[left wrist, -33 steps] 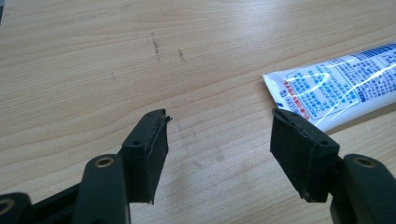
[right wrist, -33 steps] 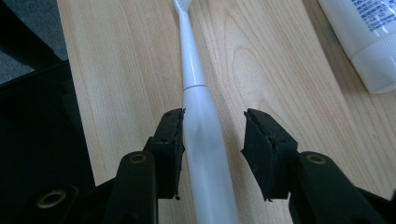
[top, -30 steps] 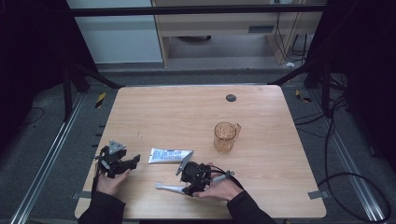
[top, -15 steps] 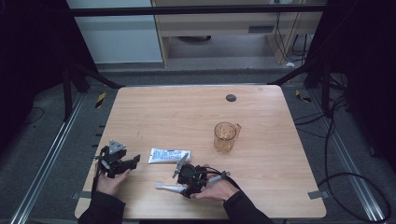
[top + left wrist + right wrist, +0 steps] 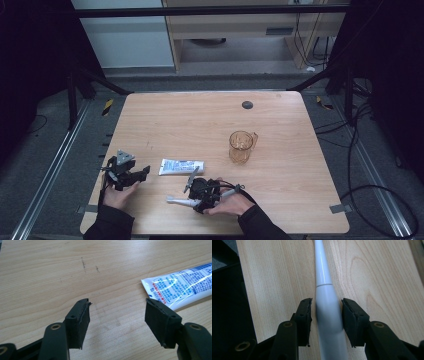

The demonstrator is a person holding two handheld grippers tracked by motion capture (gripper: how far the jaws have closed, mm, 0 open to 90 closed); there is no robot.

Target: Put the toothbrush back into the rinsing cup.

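Straddling a white toothbrush handle (image 5: 327, 312) near the table's front edge, the right gripper (image 5: 325, 315) has its jaws either side of the stem with a thin gap on each flank, and they have just been closing in on it, pads not yet pressing. From the high view the toothbrush (image 5: 181, 201) lies flat, roughly parallel to that front edge, a little left of its middle, with the right gripper (image 5: 202, 192) over its right end and a hand behind it. Over by the front-left corner the left gripper (image 5: 131, 175) sits low with its jaws spread wide and nothing between them; in the left gripper view bare wood shows in the gap of the left gripper (image 5: 117, 315), and the crimped end of a white and blue tube (image 5: 180, 287) lies just beyond the right-hand jaw. That tube (image 5: 181, 166) rests between the two grippers, a bit farther from the front edge. A clear amber cup (image 5: 241, 146) stands right of centre, well apart from both, and a small dark disc (image 5: 247, 105) sits near the far edge. The table (image 5: 190, 120) is pale wood grain with a few faint scuffs; around it, grey floor, dark frame rails, cables trailing at the right, and a light cabinet behind
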